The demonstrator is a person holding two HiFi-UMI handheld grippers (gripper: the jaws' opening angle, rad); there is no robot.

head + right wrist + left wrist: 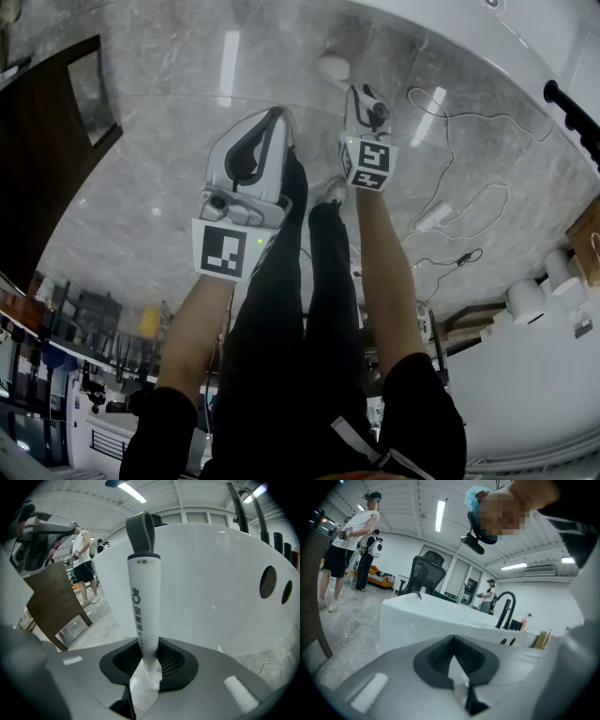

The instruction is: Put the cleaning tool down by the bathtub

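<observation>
The cleaning tool (143,588) has a white handle with a grey loop at its top. It stands upright between the dark pads of my right gripper (145,667), which is shut on its lower part. Right behind it rises the white bathtub (211,573) wall. From the head view my right gripper (361,92) points down at the marble floor near the bathtub (450,23) rim, with a white rounded end of the tool (333,67) just beyond it. My left gripper (278,114) hangs beside it over my legs. Its tips (452,639) meet with nothing between them, facing the bathtub (426,616).
A black faucet (567,103) stands on the tub edge. White cable (459,169) loops over the floor right of my right arm. A dark wooden panel (47,141) is at the left. A person (351,550) and an office chair (429,571) stand beyond the tub.
</observation>
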